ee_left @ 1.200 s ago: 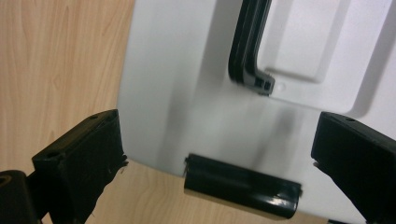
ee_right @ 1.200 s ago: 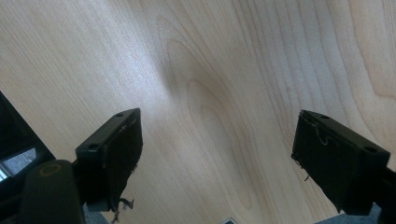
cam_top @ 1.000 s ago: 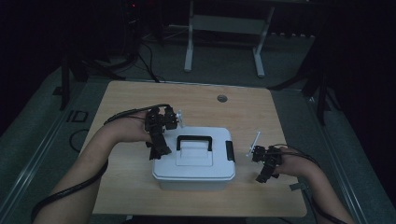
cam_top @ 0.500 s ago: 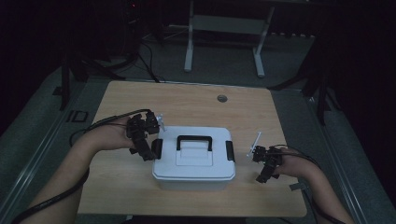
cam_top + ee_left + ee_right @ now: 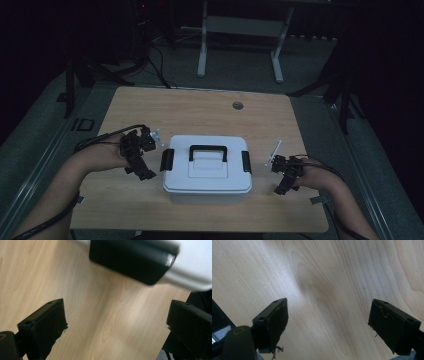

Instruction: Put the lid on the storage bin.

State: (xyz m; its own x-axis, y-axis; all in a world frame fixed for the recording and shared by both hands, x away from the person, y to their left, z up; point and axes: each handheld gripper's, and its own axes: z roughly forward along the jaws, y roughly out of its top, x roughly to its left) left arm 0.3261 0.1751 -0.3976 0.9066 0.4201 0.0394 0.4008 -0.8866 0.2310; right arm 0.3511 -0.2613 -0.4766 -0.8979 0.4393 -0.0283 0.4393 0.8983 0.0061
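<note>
Dim room; on the wooden table [image 5: 200, 112] a white box [image 5: 206, 170] is sitting near the front edge. Both the left gripper [image 5: 142, 170] and the right gripper [image 5: 281, 184] are gaping empty, so the left one is best lining up squarely on the black latch [image 5: 132, 260] before pinching.

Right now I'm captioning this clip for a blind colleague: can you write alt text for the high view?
A white lidded box with a black handle and a black latch on each end sits on a wooden table. The left gripper is close beside its left latch; the right gripper is apart on the other side.
</note>
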